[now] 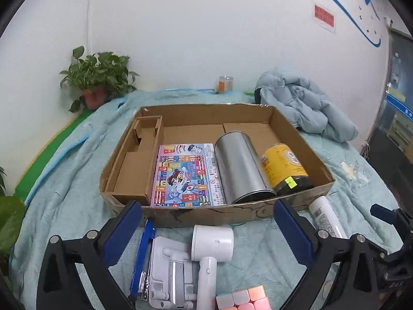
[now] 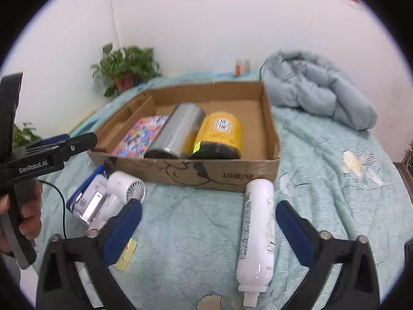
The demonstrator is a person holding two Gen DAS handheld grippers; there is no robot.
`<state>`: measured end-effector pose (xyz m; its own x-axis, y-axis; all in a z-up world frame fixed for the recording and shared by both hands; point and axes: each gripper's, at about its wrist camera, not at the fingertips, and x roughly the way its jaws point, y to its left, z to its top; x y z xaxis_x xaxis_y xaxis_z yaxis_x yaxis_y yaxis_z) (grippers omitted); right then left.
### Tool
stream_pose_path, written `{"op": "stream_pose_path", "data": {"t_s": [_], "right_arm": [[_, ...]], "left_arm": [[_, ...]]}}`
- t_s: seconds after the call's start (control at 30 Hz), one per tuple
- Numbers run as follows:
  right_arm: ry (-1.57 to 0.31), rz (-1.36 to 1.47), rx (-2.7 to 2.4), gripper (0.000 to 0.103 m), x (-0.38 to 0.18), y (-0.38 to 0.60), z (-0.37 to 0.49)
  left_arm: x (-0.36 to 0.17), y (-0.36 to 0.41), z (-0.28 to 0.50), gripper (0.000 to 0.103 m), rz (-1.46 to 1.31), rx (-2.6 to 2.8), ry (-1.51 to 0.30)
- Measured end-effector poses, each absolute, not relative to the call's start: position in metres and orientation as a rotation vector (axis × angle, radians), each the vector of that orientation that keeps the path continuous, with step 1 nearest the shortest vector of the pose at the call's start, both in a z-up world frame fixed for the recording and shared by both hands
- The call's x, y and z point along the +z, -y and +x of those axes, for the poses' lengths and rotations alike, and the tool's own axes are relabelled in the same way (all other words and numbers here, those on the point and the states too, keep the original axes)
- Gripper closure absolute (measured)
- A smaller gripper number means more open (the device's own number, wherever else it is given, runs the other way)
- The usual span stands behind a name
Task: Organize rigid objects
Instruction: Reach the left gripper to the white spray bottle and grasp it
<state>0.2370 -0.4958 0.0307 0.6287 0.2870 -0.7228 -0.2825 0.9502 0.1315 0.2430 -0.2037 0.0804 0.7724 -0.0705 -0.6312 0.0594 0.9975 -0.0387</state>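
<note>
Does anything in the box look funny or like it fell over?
Yes. The silver can and the yellow jar lie on their sides in the cardboard box, touching, not upright. The box's front wall looks creased and worn. Nothing has spilled.

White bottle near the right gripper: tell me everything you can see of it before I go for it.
The white bottle is a long, smooth, glossy cylinder, plastic by the look, with a barcode and fine print down one side and a narrow nozzle end pointing toward the camera. It lies on its side on the light blue quilt, outside the cardboard box, its far end close to the box's front wall. It lies between the fingers of the open right gripper, which do not touch it. Nothing else rests on it.
</note>
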Motion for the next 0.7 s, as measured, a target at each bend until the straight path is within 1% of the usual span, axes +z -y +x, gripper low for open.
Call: {"op": "stream_pose_path", "data": {"t_s": [0.1,0.23,0.3,0.37,0.43,0.47,0.53,0.6,0.7], "right_arm": [[-0.894,0.041,0.299,0.000,0.022,0.508,0.236],[-1.014,0.143,0.247,0.000,-0.003,0.532,0.250],[-1.070,0.163,0.257,0.002,-0.016,0.537,0.254],[-1.111,0.175,0.281,0.010,-0.030,0.538,0.259],[-1.166,0.173,0.285,0.032,-0.047,0.536,0.263],[-1.183,0.166,0.271,0.045,-0.052,0.536,0.264],[-1.195,0.130,0.241,0.059,-0.059,0.536,0.263],[-1.187,0.125,0.258,0.060,-0.059,0.537,0.257],[-1.180,0.017,0.281,0.060,-0.051,0.530,0.240]], "left_arm": [[0.072,0.208,0.234,0.001,-0.001,-0.051,-0.699],[0.067,0.216,0.225,0.001,0.002,-0.051,-0.710],[0.067,0.220,0.223,0.001,-0.001,-0.050,-0.712],[0.066,0.224,0.216,0.001,-0.007,-0.067,-0.715],[0.065,0.229,0.210,0.001,-0.003,-0.078,-0.727],[0.065,0.231,0.209,0.001,0.001,-0.079,-0.733],[0.065,0.231,0.209,0.001,0.004,-0.093,-0.744],[0.062,0.237,0.206,0.001,-0.001,-0.145,-0.777],[0.056,0.249,0.202,0.001,-0.042,-0.278,-0.852]]}}
